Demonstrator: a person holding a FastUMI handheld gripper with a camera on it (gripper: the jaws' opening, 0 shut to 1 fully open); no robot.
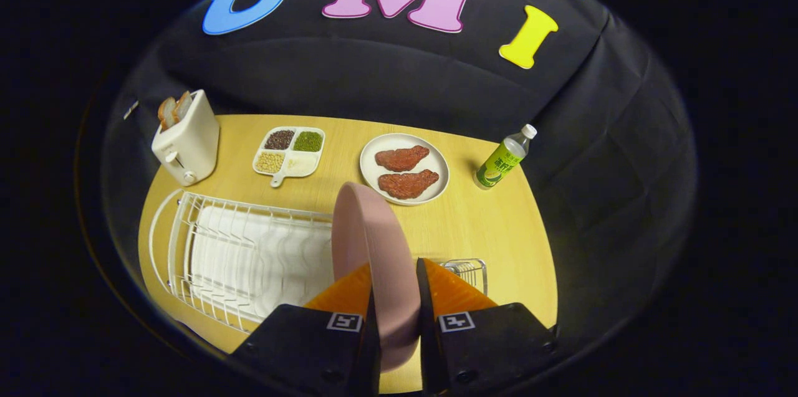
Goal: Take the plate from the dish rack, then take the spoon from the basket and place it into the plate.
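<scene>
Gripper clamped on smooth round pink plate held on edge at lower centre, white wire rack lower left, wire basket right of fingers.

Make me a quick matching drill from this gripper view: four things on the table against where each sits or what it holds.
Things:
1. pink plate
2. toaster
3. bottle
4. white plate

Places or states:
A. holds two brown meat pieces
B. stands beyond the dish rack, bread slices in its slots
C. on edge, clamped between the gripper jaws
D. stands beside the white plate, away from the divided tray

Pairs: 1-C, 2-B, 3-D, 4-A
</scene>
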